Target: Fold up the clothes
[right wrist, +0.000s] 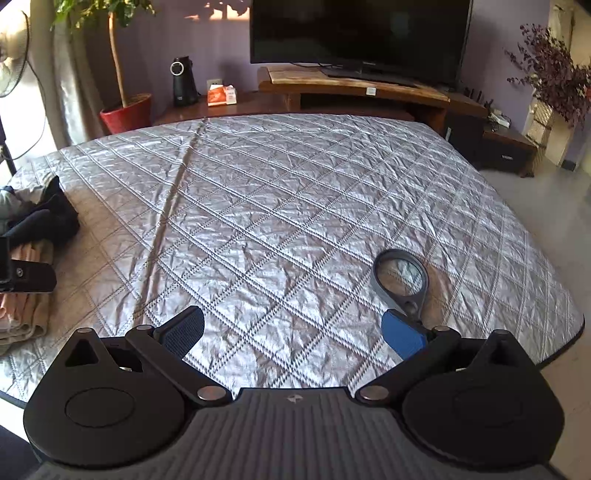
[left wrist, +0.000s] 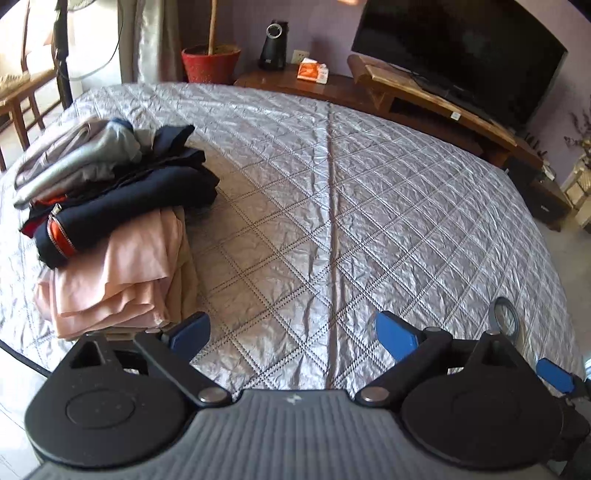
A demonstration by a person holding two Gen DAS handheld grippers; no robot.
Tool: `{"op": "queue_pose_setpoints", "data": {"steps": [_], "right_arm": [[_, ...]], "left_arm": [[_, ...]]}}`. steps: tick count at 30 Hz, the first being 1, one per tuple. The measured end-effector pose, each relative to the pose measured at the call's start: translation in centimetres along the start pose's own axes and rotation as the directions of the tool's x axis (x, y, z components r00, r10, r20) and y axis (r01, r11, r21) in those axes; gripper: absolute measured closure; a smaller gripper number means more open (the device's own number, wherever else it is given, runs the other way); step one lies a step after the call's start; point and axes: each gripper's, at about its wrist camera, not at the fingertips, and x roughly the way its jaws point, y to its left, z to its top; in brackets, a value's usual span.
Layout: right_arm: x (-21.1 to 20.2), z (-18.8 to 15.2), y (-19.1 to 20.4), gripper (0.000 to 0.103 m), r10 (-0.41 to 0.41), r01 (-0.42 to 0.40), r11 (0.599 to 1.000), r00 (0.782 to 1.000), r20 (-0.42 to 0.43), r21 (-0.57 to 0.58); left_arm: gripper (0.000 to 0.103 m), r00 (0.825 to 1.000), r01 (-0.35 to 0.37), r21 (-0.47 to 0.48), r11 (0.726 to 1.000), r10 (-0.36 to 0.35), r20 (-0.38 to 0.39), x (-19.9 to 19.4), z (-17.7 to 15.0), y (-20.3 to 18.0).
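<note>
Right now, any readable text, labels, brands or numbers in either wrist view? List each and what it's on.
None can be read.
Orange-and-white packet on the wooden cabinet: print too blurred.
White tag on the TV stand: too small.
Dark device with the ring front: no legible marking.
TV: bezel logo too small.
Small emblem on the right tool body: a mark, not letters.

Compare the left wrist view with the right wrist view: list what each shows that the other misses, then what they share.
Only the left wrist view shows the whole clothes pile with its grey, navy and pink layers, and a wooden chair.

Only the right wrist view shows the plant's leaves, dried flowers and the full magnifying glass.

Both show the quilted bedspread, television, red pot, and both grippers: left gripper and right gripper, open and empty.
</note>
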Motion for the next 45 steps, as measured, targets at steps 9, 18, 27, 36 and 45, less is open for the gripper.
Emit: {"op": "queue_pose_setpoints", "data": {"steps": [9,18,27,36,45], "right_arm": [[-0.3,-0.5,0.1,0.000,-0.006,0.006,1.000,1.000,-0.020,0.013],[0.2,-0.7,-0.3,0.000,0.001,0.001,1.000,0.997,-0.074,0.024],[1.3,-0.6,-0.2,0.000,0.016,-0.012,1.000,0.993,-0.116,0.027],[1.6,-0.5,0.3,0.000,0.011,-0.010,1.000,0.991,-0.132,0.014],[1.7,-0.4,0.6,0.000,0.015,-0.014,1.000,0.990,-0.144,0.008]], "left_arm": [[0.006,0.999,-0.047,0.043,0.998,0.047,0.001,-2.0,-0.6,-0.9],[0.006,0.998,-0.062,0.059,0.996,0.064,-0.028,-1.4,-1.2,-1.4],[0.006,0.996,-0.070,0.071,0.995,0.074,-0.055,0.0,-1.5,-2.0],[0.006,0.994,-0.074,0.074,0.994,0.080,-0.076,0.5,-1.7,-1.7],[0.006,0.994,-0.073,0.075,0.995,0.079,-0.081,-0.3,-1.9,-1.5]]}}
